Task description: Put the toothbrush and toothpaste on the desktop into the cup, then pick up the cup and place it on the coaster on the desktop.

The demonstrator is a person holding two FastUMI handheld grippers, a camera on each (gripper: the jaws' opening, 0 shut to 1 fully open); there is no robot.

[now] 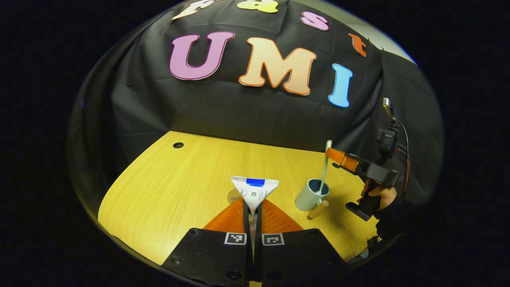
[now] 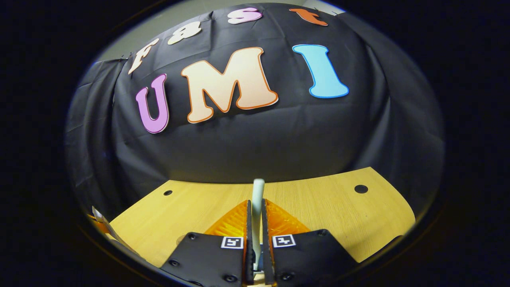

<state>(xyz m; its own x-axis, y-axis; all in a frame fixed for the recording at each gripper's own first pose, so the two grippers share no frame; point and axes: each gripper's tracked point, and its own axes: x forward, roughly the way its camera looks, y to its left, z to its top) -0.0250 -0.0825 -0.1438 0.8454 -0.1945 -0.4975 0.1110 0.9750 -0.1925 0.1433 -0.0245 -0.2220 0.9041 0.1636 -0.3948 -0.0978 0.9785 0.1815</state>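
Both grippers clamped: L on toothpaste, R on toothbrush over cup.

My left gripper has its fingers closed tight on the white crimped-end toothpaste tube with a blue patch, held above the yellow wooden desktop. In left gripper view I see the right gripper w/ a hand behind it, pinching the pale slim toothbrush, whose lower end sits inside the grey cylindrical cup. A small tan wooden stick-like piece lies just beside the cup; can't tell what it is.
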